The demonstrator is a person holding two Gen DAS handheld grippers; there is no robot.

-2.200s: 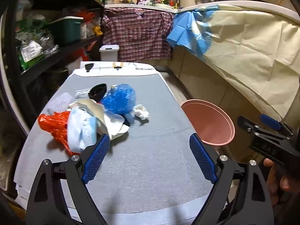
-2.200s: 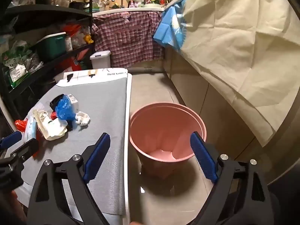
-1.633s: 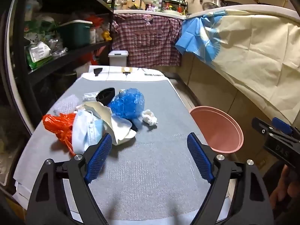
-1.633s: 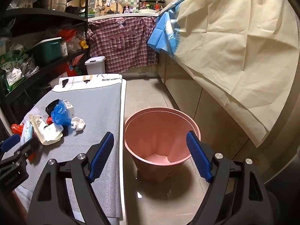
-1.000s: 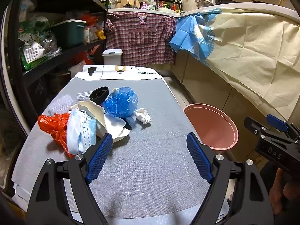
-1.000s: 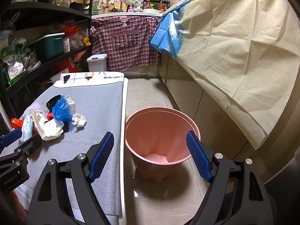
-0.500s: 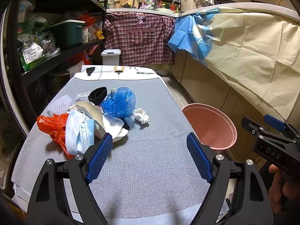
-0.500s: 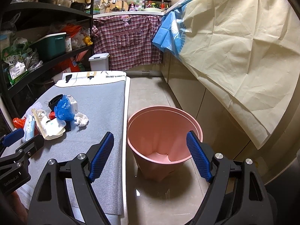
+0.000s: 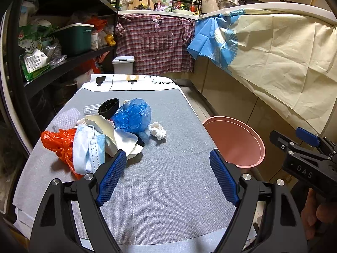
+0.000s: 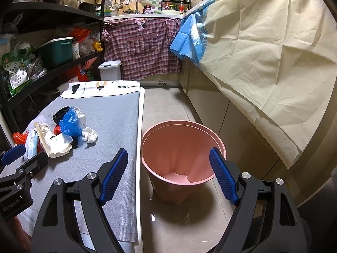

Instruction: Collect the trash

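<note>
Trash (image 9: 105, 135): a loose heap on the grey mat (image 9: 168, 189), left-centre, nothing collected yet by the look of it.

Left gripper (image 9: 168, 177): jaws spread wide, empty, hovering over bare mat short of the heap; its left pad sits just in front of the face mask (image 9: 89, 147). Likely staged to pick the nearest piece first.

Right gripper (image 10: 168, 176): jaws likewise wide, nothing between them, pointed down over the pink bin (image 10: 183, 158). Judged to be standing by at the drop point, not reaching.

Outward from the left tool: face mask beside an orange plastic bag (image 9: 60, 142); cream paper scraps (image 9: 118, 137) behind; blue plastic bag (image 9: 132, 116) at the middle; crumpled white tissue (image 9: 157, 130) apart on the right, the easiest single pick. A black band (image 9: 108, 108) at the far side; what lies under the blue bag is not resolvable.

Bin stands on the floor against the mat's right edge, open and apparently empty, so pieces can go straight across.
</note>
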